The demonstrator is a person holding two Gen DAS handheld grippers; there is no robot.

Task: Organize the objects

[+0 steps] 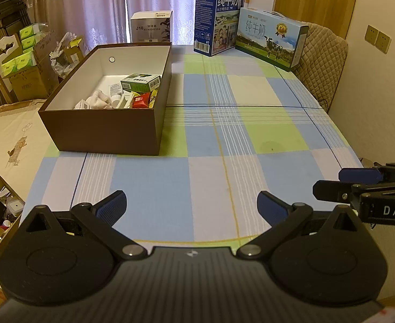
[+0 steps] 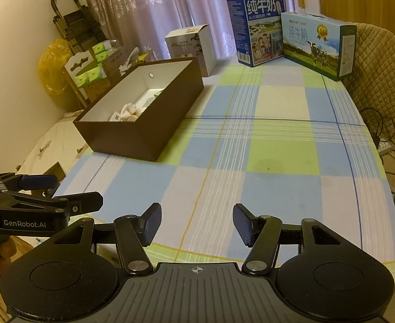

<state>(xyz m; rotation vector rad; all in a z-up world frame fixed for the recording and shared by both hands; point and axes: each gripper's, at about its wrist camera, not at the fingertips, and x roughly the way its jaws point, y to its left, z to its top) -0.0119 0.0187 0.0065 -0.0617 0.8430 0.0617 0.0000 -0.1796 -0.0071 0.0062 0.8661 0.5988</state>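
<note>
A brown open box (image 1: 100, 130) stands on the left of the checked tablecloth (image 1: 251, 134). It holds a green carton (image 1: 141, 82), a red packet (image 1: 141, 100), white items and a pinkish soft toy (image 1: 99, 99). My left gripper (image 1: 191, 207) is open and empty above the table's near edge. My right gripper (image 2: 197, 222) is open and empty beside it. The box also shows in the right wrist view (image 2: 143, 132), with the soft toy (image 2: 130, 111) visible inside. Each gripper shows at the edge of the other's view.
Two milk cartons, a tall blue one (image 1: 219, 18) and a low one (image 1: 271, 40), stand at the table's far end with a white humidifier box (image 1: 151, 27). A quilted chair (image 1: 324, 62) is at the far right. Clutter and cardboard boxes (image 1: 28, 64) line the left.
</note>
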